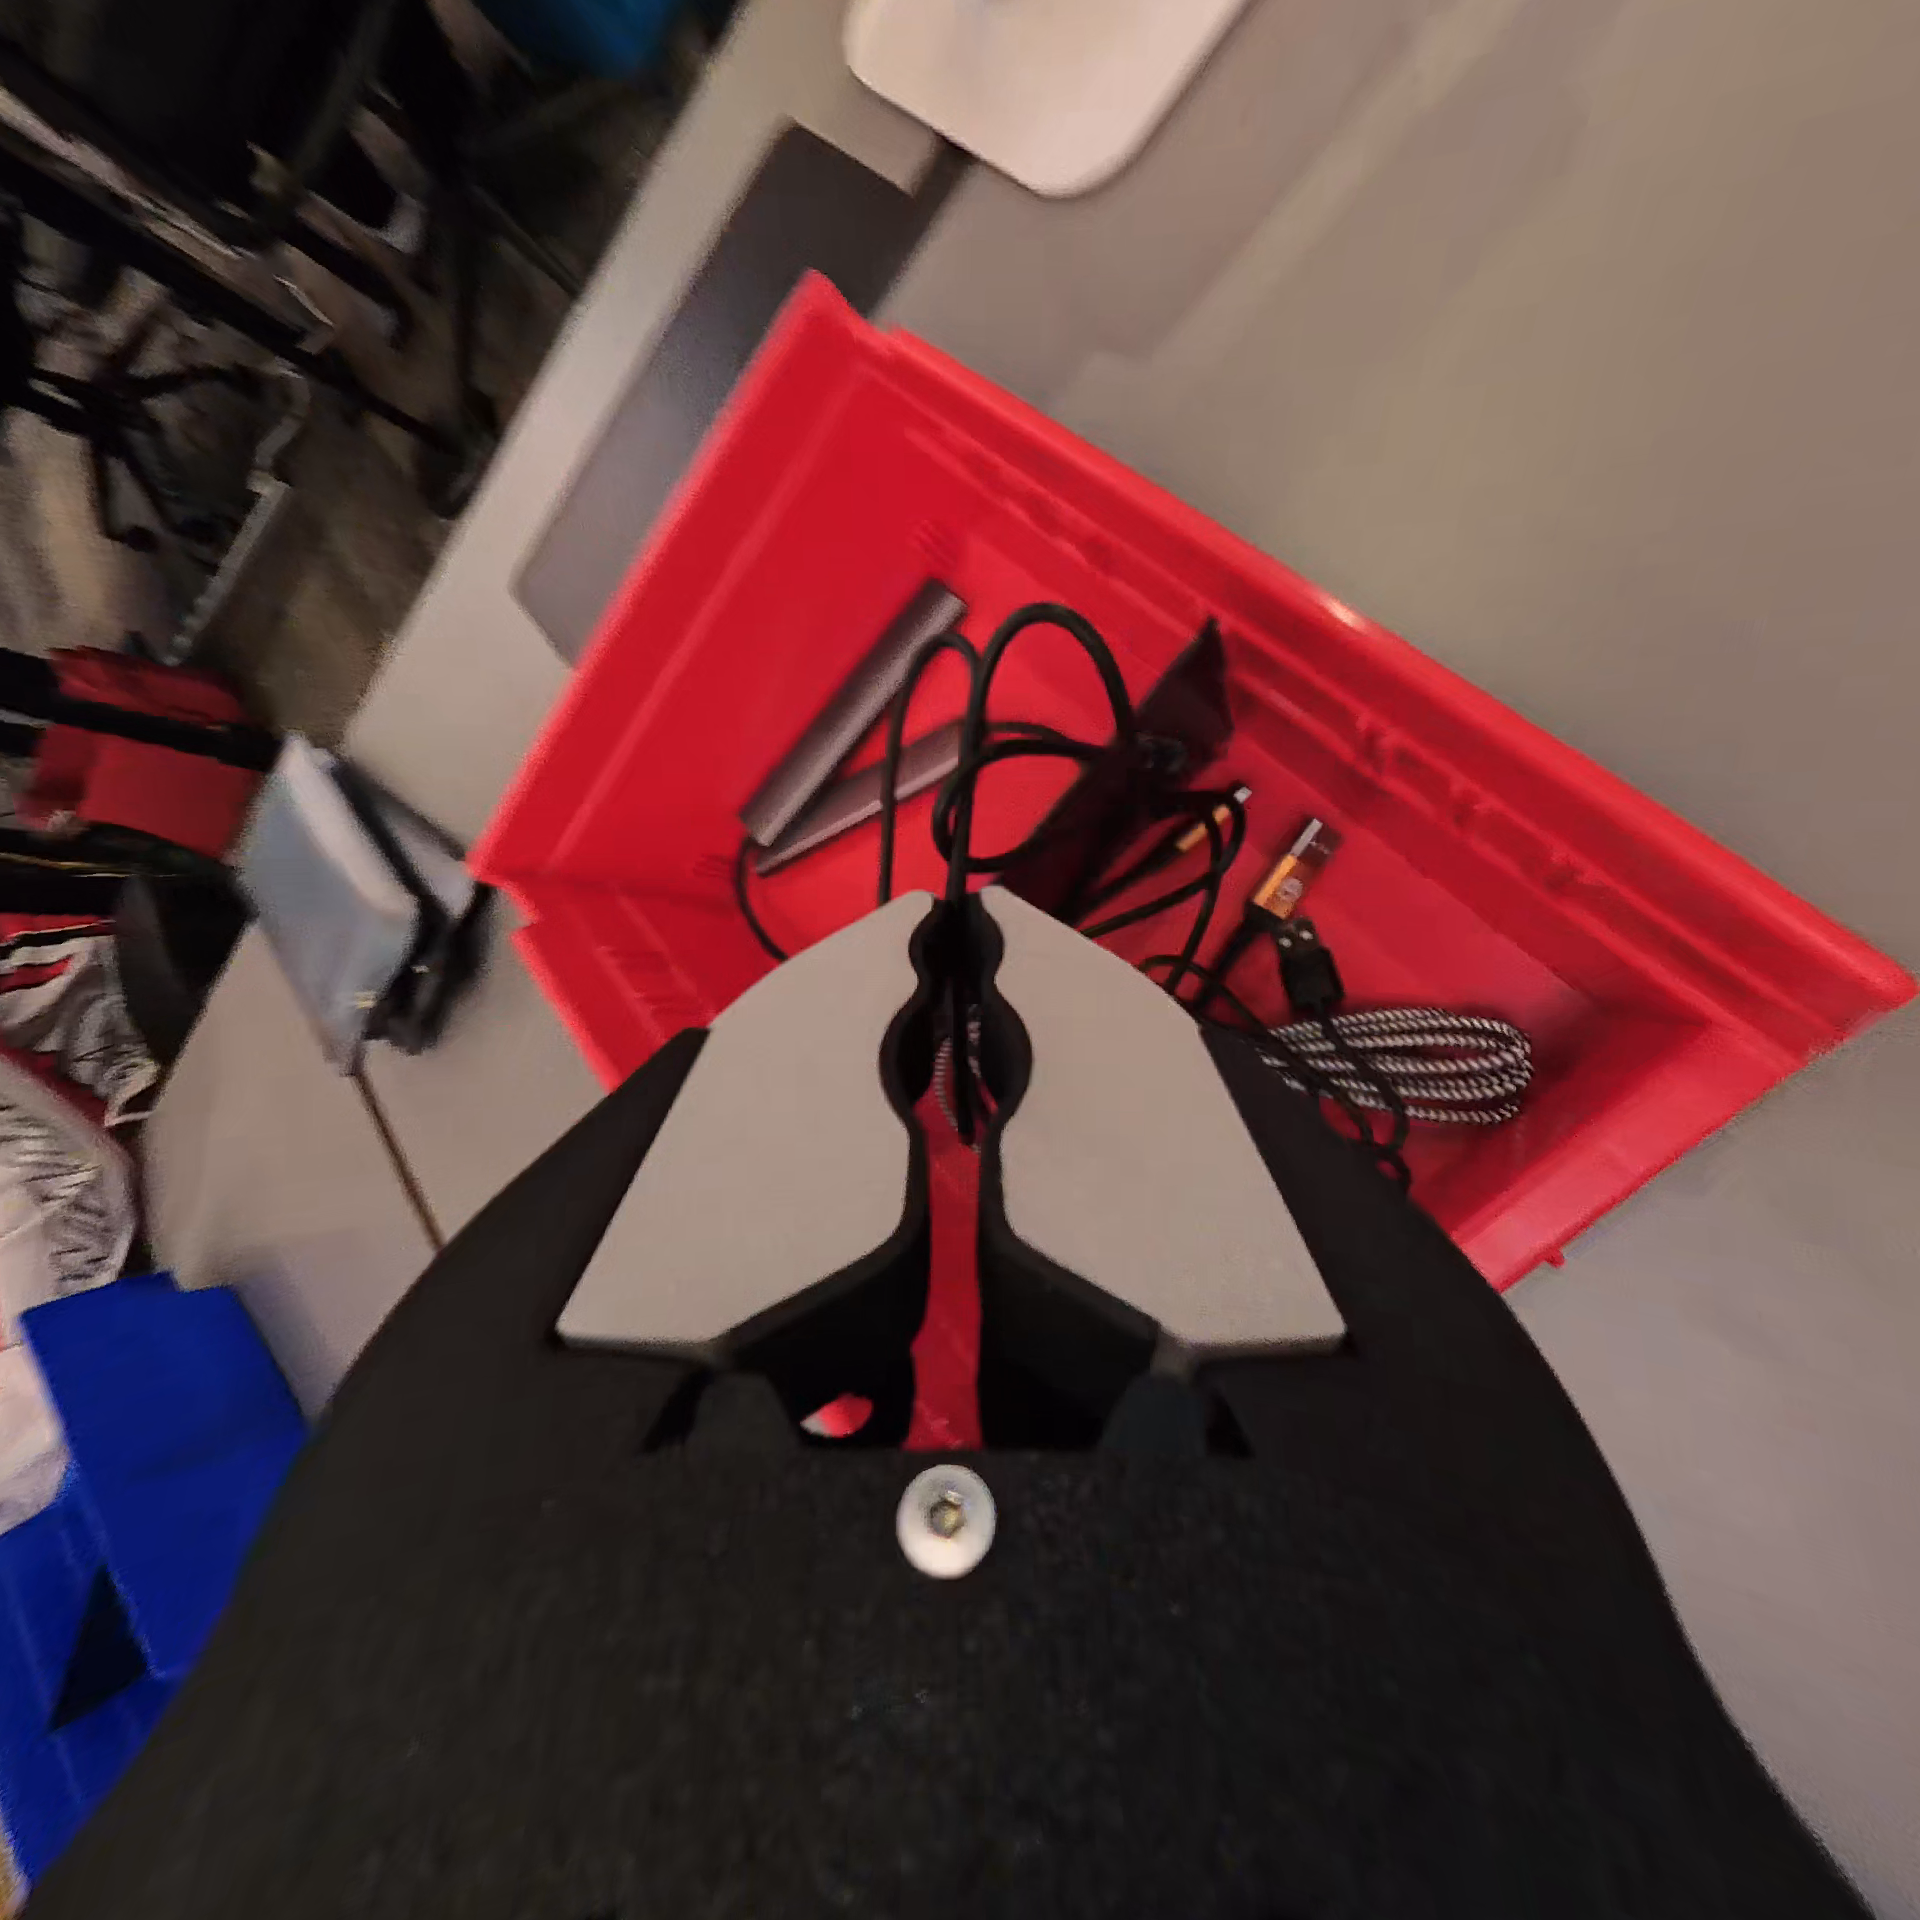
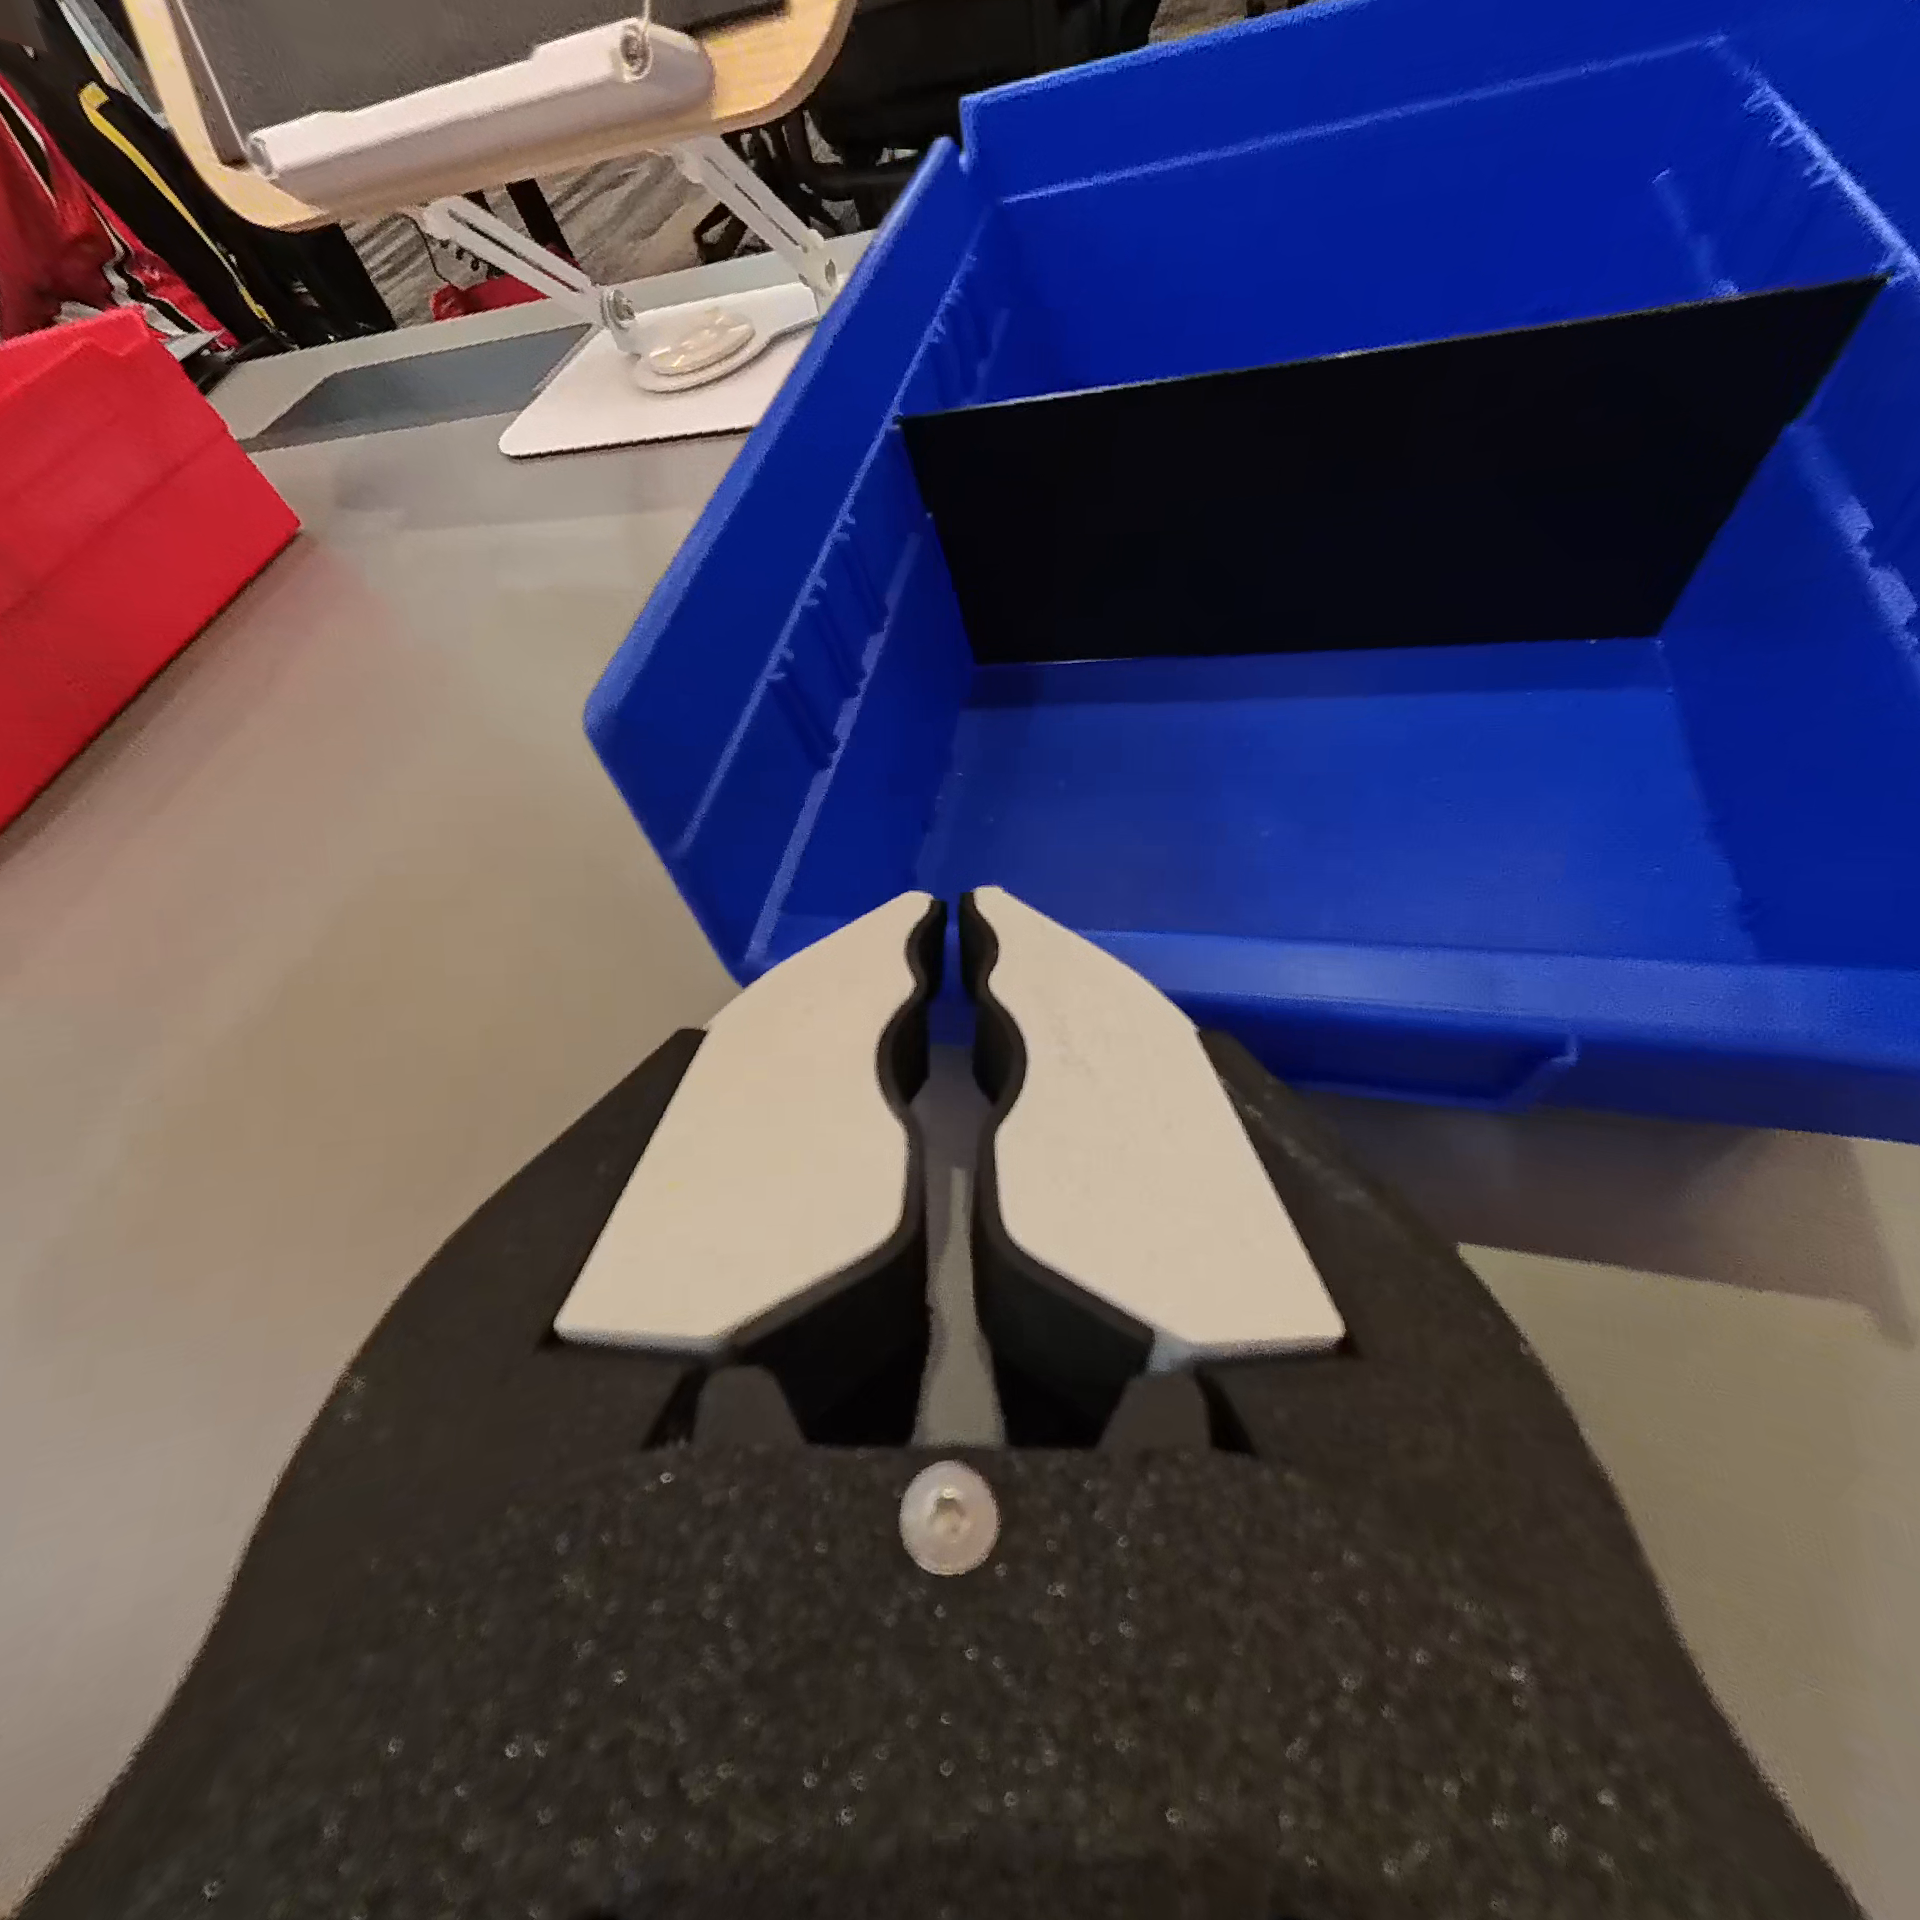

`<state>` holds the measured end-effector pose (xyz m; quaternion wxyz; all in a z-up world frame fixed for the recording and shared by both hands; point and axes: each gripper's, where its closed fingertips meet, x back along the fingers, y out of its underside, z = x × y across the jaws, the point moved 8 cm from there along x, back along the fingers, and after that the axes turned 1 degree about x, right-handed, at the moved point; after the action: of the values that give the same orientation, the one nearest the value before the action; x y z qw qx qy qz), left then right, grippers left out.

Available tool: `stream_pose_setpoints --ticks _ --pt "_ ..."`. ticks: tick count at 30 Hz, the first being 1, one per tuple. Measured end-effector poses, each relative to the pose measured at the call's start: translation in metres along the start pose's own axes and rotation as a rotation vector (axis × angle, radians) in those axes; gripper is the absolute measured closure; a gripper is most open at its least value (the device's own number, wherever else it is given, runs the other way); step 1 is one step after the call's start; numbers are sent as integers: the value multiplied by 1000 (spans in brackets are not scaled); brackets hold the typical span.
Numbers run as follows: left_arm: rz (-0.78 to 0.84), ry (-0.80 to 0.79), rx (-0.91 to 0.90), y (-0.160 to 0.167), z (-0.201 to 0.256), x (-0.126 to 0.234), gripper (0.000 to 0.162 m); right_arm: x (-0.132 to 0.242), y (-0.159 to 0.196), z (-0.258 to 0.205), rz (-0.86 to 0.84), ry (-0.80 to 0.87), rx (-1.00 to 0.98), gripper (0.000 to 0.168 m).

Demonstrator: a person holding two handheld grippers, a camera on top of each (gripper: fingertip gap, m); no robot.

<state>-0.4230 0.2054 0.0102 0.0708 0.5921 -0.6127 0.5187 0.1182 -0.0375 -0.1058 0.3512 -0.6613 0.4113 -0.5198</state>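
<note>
My left gripper [image 1: 958, 914] is shut on a thin black cable [image 1: 1039, 665] and holds it above a red bin [image 1: 665, 644]. The cable loops up out of the bin and hangs from the fingertips. In the bin lie a grey stick-shaped device [image 1: 857, 717], a braided black-and-white cable [image 1: 1413, 1060], an orange-tipped USB plug [image 1: 1294, 868] and a black divider [image 1: 1184, 696]. My right gripper [image 2: 951, 909] is shut and empty, hovering just before the front rim of a blue bin [image 2: 1351, 987]. A black divider [image 2: 1351, 499] splits the blue bin; its near compartment shows nothing inside.
Both bins stand on a grey table [image 2: 343, 883]. A white stand with a flat base [image 2: 665, 384] sits at the back, beside a dark grey mat [image 2: 416, 390]. The red bin's side [image 2: 114, 540] shows left in the right wrist view. The blue bin [image 1: 135, 1444] shows lower left in the left wrist view. Tip to tip, the grippers are about 55 cm apart. It is some 12 cm from my left tips to the orange-tipped USB plug [image 1: 1294, 868].
</note>
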Motion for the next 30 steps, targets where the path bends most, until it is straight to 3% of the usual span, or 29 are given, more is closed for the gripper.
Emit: stream_pose_setpoints --ticks 10,24,30 --pt "262 -225 -1 -57 -20 88 160 1 0 -6 -5 -7 23 167" --pt "532 -390 -197 -184 -10 202 160 7 -1 -11 8 -18 32 167" --pt "463 -491 -270 -207 -21 199 160 9 1 -11 6 -17 35 167"
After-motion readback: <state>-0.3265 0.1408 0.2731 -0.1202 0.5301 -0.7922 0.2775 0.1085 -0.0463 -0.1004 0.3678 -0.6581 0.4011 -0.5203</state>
